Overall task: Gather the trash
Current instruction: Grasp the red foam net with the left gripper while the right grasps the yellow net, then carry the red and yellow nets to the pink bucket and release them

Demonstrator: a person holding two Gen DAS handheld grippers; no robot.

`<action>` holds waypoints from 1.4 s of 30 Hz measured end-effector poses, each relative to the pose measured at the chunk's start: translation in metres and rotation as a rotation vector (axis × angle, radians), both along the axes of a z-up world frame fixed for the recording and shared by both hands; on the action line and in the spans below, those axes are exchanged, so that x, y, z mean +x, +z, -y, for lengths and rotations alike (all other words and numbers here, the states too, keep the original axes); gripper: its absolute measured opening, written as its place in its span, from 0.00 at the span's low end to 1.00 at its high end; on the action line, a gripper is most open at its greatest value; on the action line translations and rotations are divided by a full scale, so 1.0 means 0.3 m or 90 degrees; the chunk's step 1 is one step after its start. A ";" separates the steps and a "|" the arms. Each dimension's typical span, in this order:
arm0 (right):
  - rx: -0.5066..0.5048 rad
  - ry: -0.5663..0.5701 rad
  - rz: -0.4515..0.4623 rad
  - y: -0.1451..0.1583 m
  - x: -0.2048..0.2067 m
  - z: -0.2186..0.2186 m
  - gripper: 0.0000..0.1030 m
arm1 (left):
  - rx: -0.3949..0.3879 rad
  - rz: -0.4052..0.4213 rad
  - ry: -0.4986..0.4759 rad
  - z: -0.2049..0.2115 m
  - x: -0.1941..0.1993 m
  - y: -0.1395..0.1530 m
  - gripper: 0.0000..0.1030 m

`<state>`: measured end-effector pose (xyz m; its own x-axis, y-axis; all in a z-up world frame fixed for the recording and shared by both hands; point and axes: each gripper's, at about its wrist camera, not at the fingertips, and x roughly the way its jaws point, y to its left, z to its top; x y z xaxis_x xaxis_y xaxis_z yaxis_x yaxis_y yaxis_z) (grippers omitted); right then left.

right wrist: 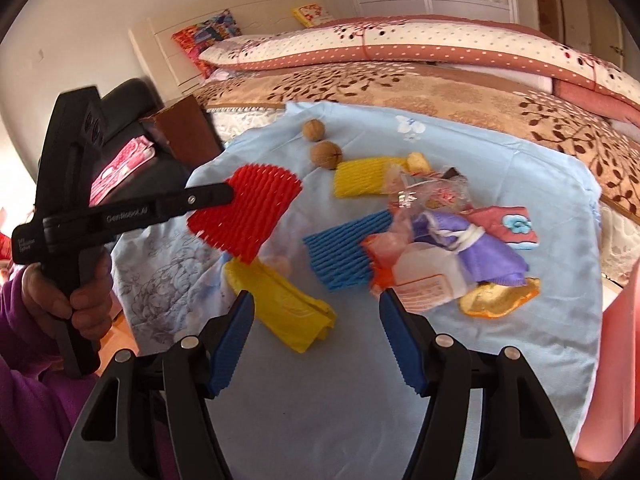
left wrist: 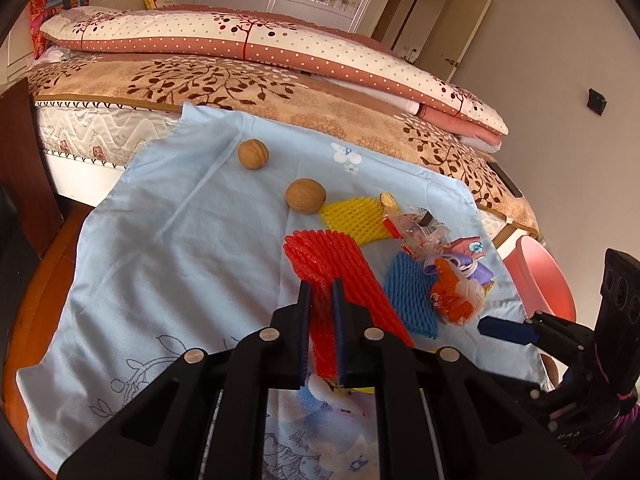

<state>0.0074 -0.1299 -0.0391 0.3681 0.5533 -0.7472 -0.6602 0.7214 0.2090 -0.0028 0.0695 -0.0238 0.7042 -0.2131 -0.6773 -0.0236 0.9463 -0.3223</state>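
The left claw (left wrist: 322, 300) pinches the red foam net (right wrist: 244, 212), which looks soft, light and squashy. The right claw (right wrist: 316, 320) is wide apart, holding nothing.

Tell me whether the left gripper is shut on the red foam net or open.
Shut on it. The left gripper pinches the red foam net between its fingers, and the right wrist view shows the net lifted off the blue cloth.

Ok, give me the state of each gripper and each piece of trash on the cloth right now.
left gripper: shut on red foam net, lifted off the cloth
right gripper: open, empty
blue foam net: flat on cloth
yellow foam net: flat on cloth
yellow bag: folded, lying on cloth
walnuts: whole, on cloth
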 end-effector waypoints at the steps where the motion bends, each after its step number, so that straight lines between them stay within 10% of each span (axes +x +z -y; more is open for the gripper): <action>1: -0.011 0.013 -0.002 -0.010 -0.005 -0.022 0.61 | -0.002 0.001 -0.001 -0.002 -0.001 0.002 0.09; 7: -0.063 0.031 -0.022 -0.071 0.013 -0.098 0.54 | -0.008 0.008 -0.003 -0.006 -0.010 0.008 0.09; 15: -0.063 0.045 -0.051 -0.095 0.014 -0.101 0.10 | -0.005 0.020 0.002 -0.023 -0.016 0.030 0.09; 42: 0.060 -0.290 0.050 0.123 -0.016 0.457 0.08 | -0.006 0.105 -0.179 0.393 0.145 0.190 0.09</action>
